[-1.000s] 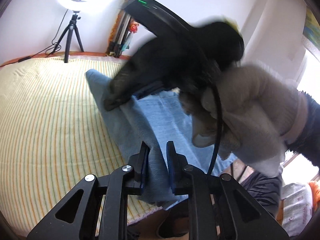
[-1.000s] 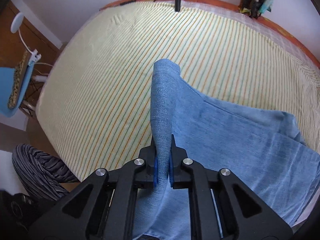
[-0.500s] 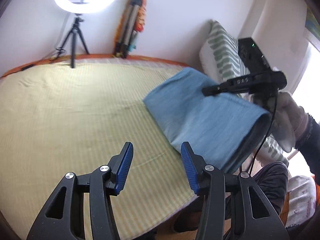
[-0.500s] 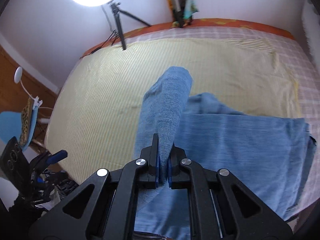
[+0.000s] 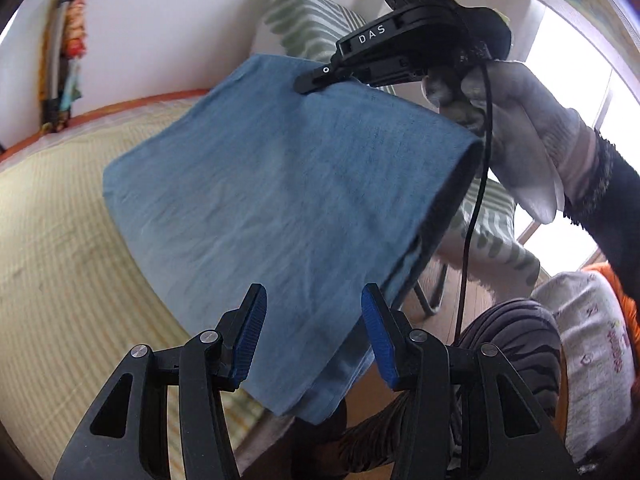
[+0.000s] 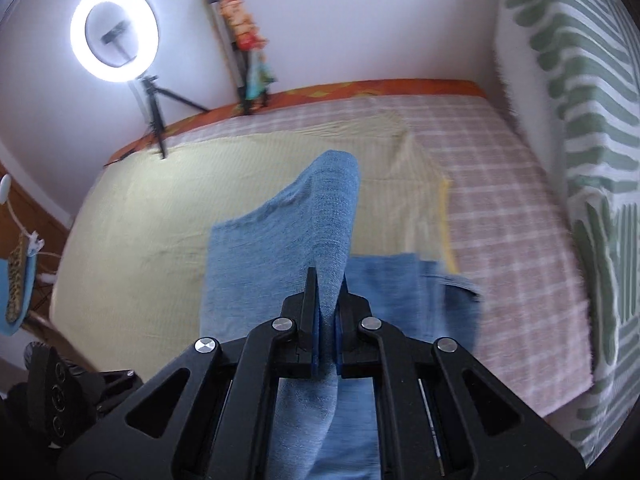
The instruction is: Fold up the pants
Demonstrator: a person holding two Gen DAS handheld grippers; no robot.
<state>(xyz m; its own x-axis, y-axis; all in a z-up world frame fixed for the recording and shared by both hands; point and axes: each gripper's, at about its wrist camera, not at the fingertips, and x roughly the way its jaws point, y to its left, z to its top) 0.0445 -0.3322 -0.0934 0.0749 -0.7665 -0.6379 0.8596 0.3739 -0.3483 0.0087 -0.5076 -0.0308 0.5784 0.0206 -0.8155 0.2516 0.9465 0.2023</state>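
While the pants [image 5: 288, 184] hung as a folded blue panel in the middle of the left wrist frame, lifted off the yellow bedspread [image 5: 60, 248], their upper corner was clenched by the right gripper [image 5: 320, 80] at the upper right of that frame. In the right wrist view the same denim [image 6: 328, 248] ran up the centre between the closed pads of the right gripper [image 6: 327, 344], its long axis pointing away from the tongs toward the ring light [image 6: 114, 32] at upper left. The left gripper [image 5: 312, 340] sat at the bottom centre of its frame, jaws spread and holding nothing. The lower hanging edge of the cloth lay directly ahead of it, just beyond the blue pads. That free edge looked nearer to the left tongs, so the next grasp would probably fall to them. Motion blur made the number of layers hard to judge.
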